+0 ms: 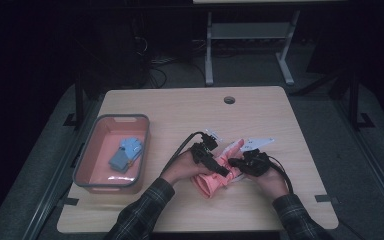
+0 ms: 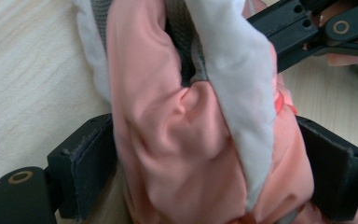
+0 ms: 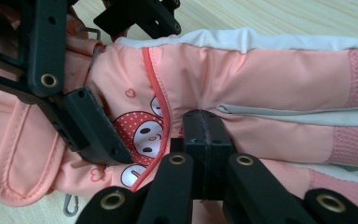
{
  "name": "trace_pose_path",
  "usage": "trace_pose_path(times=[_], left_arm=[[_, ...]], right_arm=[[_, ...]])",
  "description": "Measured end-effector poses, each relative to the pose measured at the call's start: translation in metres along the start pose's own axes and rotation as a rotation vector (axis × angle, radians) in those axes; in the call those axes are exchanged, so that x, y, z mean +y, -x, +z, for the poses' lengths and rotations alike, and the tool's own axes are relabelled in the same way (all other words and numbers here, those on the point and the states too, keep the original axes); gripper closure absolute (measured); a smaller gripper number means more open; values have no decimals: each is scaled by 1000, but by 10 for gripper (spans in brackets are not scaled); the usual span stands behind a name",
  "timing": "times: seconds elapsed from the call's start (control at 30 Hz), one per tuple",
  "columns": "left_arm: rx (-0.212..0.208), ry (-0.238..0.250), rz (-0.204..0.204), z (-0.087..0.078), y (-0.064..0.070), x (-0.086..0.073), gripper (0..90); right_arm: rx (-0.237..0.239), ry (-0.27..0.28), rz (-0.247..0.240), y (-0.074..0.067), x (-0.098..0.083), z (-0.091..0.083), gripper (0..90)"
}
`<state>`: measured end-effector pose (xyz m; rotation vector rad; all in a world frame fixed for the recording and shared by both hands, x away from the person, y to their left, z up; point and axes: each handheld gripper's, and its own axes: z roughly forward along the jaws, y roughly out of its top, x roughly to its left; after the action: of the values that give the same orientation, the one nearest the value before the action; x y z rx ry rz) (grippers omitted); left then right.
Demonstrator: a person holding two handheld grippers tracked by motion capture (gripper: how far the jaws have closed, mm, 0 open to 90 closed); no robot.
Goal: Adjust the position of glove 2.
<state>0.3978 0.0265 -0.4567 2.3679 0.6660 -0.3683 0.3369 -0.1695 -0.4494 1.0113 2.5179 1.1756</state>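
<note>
Near the desk's (image 1: 180, 107) front edge, the left claw (image 1: 215, 165) is standing wide, its pads flanking the bunched pink glove (image 1: 215, 181); whether they are pressing it I cannot tell. The right claw (image 1: 236, 163) is closing tight against the glove's edge. Farther left, a pink bin (image 1: 96, 129) is holding a blue glove (image 1: 126, 154).

A light wooden table (image 1: 180, 107) carries a shallow pink plastic bin with a grey rim (image 1: 98, 131) near its left edge; a pair of blue gloves (image 1: 127, 154) lies inside. A round grey cable grommet (image 1: 229, 99) sits near the far edge.
</note>
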Motion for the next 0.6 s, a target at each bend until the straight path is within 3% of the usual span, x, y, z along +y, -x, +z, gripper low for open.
trace_pose_path(times=[0.3, 0.6], left_arm=[[-3, -13, 2, 0, 2, 0, 189], [6, -38, -23, -3, 2, 0, 356]], right_arm=[[8, 11, 2, 0, -2, 0, 900], [0, 17, -9, -1, -1, 2, 900]])
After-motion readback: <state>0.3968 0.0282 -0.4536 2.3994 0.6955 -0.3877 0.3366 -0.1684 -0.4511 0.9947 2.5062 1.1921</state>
